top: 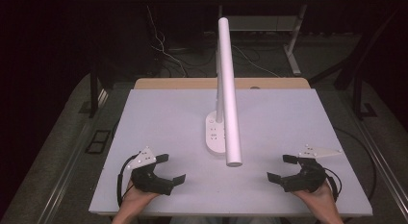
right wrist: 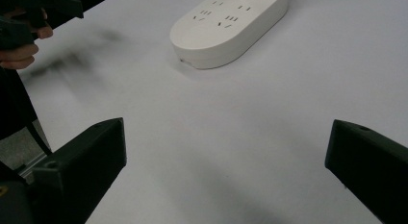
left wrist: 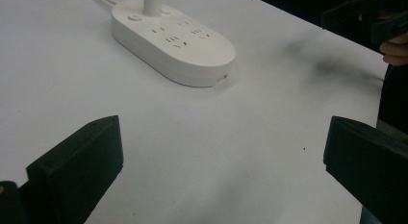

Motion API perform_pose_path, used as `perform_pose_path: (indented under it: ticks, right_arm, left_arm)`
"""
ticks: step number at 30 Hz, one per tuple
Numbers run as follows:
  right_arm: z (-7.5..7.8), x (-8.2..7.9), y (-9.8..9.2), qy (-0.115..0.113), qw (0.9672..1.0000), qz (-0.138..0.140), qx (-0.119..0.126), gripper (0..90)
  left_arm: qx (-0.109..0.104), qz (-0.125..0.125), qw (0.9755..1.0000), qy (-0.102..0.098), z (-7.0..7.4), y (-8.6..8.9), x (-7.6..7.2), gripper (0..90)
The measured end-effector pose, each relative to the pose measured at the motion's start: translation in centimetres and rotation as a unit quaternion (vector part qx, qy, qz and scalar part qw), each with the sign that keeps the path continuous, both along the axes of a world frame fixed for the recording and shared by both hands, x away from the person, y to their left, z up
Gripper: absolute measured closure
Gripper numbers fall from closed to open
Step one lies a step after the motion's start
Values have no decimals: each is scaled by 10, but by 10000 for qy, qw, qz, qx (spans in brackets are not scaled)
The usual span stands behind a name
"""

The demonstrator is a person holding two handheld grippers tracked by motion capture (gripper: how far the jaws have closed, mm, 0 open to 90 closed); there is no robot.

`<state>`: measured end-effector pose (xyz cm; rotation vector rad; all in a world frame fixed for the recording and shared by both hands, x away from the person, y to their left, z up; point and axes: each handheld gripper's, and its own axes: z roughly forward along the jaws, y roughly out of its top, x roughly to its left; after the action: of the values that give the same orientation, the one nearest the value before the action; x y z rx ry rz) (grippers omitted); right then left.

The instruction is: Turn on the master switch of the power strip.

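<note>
Near edge of counter (top: 159, 113): left gripper (top: 169, 169) and right gripper (top: 282, 167), each hand-held, fingers spread wide, nothing between them, both resting low and well apart at opposite corners. Centre, beyond both: lamp, white; base (top: 215, 133) an oval block with socket slots and buttons on top, flat on the counter, between the two grippers and clear of each. Stem (top: 220, 96) rising from the far end of the base; long bar head (top: 228, 89) reaching forward over the base, its free end overhanging the near side. Far edge: cord trailing off behind, route unclear. Risks, judged: top-heavy, so a push or a one-sided pinch on head or stem likely to tip the lamp or skid the base; smooth rounded base likely to slip from spread fingers closing off-centre; overhanging head apt to be knocked by a gripper rising toward the base; cord apt to drag or snag if base shifted.
</note>
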<state>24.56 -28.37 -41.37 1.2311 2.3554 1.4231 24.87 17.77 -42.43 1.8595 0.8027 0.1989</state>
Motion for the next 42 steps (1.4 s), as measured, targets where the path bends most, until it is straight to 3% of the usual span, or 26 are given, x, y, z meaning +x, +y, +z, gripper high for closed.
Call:
perform_pose_path:
  ticks: [3,26,42]
  right_arm:
    - [0,0,0,-5,10000,-1,-1,2]
    - [-1,2,-4,74,10000,-14,-20,2]
    - [-2,2,-4,41,9999,2,-103,2]
  left_arm:
    - [-22,-27,10000,46,0,-1,0,0]
    - [398,-282,9987,141,10,-13,6,0]
    - [551,-441,9974,175,27,-13,24,0]
